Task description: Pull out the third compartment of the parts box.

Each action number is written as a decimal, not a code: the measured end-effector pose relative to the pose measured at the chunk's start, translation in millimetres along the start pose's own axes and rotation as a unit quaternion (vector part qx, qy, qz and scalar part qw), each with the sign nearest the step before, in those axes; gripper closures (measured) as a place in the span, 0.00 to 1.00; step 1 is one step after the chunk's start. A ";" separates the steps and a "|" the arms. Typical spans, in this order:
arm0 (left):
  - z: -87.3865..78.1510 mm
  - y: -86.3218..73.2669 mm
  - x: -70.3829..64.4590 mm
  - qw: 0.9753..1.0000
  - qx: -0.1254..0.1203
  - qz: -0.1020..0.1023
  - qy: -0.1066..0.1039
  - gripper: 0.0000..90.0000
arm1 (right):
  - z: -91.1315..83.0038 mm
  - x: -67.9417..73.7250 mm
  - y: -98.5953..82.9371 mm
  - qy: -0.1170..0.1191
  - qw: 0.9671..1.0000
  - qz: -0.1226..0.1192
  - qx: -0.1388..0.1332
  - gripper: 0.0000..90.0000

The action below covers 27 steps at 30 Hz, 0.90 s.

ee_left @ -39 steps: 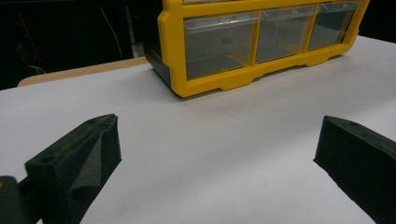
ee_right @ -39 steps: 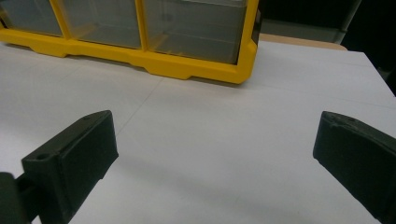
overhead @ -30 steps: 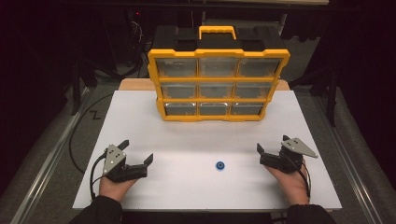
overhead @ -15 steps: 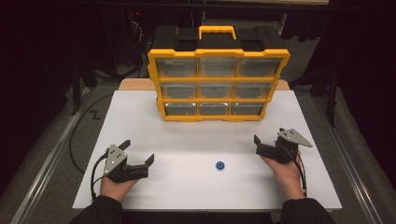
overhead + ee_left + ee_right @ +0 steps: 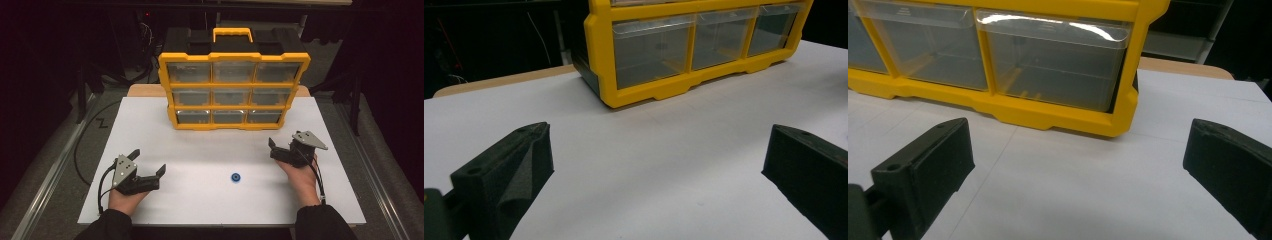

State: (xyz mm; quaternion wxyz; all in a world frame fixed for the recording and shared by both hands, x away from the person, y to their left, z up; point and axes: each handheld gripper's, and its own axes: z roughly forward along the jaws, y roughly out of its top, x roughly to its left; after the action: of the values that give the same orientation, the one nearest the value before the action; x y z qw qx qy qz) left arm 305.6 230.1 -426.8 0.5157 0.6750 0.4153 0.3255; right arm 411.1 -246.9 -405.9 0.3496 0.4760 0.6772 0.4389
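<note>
drawer cabinet (image 5: 233,90) behind, small ring (image 5: 235,177) before

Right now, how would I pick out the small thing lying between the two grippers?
Start at the yellow drawer cabinet standing at the far side of the white table. Come toward the person's edge: the small blue ring lies alone on the white surface, the one blue thing there.
</note>
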 end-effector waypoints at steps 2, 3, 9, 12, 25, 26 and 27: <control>1.3 -0.4 -0.7 1.000 0.002 0.000 0.001 0.00 | 3.3 -0.9 0.3 0.000 1.000 0.001 -0.001 0.01; 1.3 -0.4 -0.8 1.000 0.003 0.002 0.000 0.00 | 4.5 -1.0 0.4 -0.004 1.000 0.001 0.001 0.01; 1.6 -0.8 -1.4 1.000 0.006 0.001 0.001 0.00 | 10.5 -1.4 3.8 -0.009 1.000 -0.010 0.001 0.01; 2.1 -1.1 -2.1 1.000 0.009 0.002 -0.002 0.00 | 13.6 -0.6 5.2 -0.011 1.000 -0.015 0.000 0.01; 1.8 -2.4 -5.2 1.000 0.016 0.020 -0.004 0.00 | 8.0 -5.2 0.6 -0.008 0.999 -0.037 0.009 0.01; 1.9 -2.4 -5.0 1.000 0.016 0.019 -0.003 0.00 | 5.9 -8.1 -2.0 -0.014 0.999 -0.044 0.013 0.01; 1.9 -2.3 -4.8 1.000 0.016 0.018 -0.003 0.00 | 4.7 -9.7 -3.5 -0.016 0.999 -0.046 0.015 0.01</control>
State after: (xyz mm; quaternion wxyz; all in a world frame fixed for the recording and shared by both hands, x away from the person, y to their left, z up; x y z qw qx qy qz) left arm 304.7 225.3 -429.6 0.4998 0.6916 0.4066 0.3263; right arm 417.0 -255.4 -410.3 0.3727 0.4565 0.6991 0.4048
